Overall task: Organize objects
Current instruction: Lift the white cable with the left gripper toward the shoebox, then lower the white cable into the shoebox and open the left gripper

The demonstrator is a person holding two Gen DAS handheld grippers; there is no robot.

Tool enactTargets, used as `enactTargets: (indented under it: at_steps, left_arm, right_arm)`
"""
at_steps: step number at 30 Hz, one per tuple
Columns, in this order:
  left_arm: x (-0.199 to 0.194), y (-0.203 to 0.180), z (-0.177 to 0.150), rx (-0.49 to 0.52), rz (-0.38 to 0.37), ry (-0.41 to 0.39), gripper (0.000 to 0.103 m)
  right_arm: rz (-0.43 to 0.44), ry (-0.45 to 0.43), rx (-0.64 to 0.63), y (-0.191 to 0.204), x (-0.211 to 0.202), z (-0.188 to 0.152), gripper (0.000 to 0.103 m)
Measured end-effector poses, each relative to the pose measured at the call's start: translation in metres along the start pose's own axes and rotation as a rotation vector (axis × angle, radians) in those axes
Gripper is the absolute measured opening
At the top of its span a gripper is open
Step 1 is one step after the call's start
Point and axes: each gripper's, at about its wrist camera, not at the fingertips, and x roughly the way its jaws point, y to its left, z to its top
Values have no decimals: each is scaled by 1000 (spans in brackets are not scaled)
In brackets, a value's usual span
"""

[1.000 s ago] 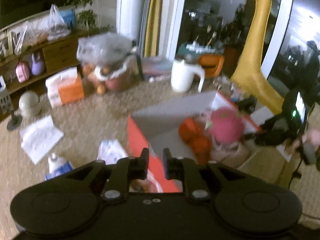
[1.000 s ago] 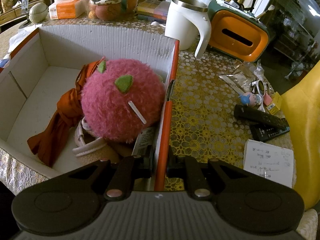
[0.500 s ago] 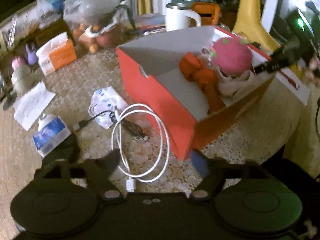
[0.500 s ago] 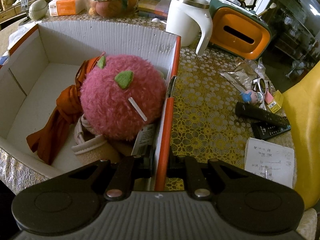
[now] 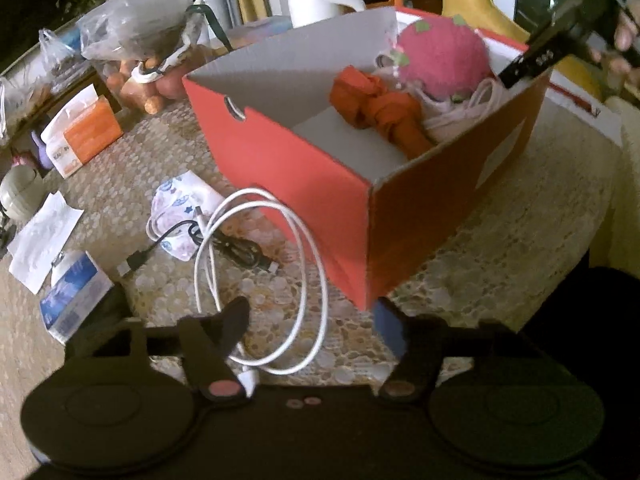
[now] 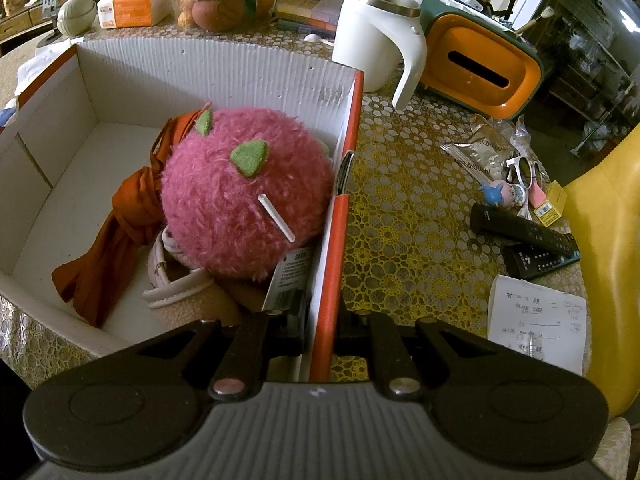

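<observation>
Lace-covered counter [image 5: 500, 248] is carrying an orange box [image 5: 304, 184]. Right tongs [image 6: 323, 328] are pinching the box's side wall, which runs straight away from them. Left tongs [image 5: 312, 320] are closing around the white cable [image 5: 264, 264], looped lengthwise ahead, pads not yet pressing.

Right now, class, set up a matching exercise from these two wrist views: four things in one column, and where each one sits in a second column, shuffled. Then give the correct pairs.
Column one:
1. pink plush ball
2. white cable
3. white mug
4. right gripper

Column two:
A. coiled on the tablecloth outside the box
B. shut on the red box wall
C. inside the box beside the orange cloth
D. standing next to the orange tissue holder

Pairs: 1-C, 2-A, 3-D, 4-B
</observation>
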Motion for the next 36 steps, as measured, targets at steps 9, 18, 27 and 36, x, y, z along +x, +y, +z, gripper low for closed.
enactTargets:
  at_steps: [9,18,27,36]
  left_arm:
    - [-1,2,-3,15,-47,-2,18]
    - [-19,22,7,-70,-28,-39,3]
    - [-62,76,28,-294,-32,-139,1]
    - [-108,86,69,-271,-45,-235,1]
  right_arm:
    - [-1,1,0,1,0,-1,12]
    - [-3,2,3,0,0,-3,12]
    - [-4,2,3,1,-1,-3,12]
    - [-4,2,3,2,0,-4,12]
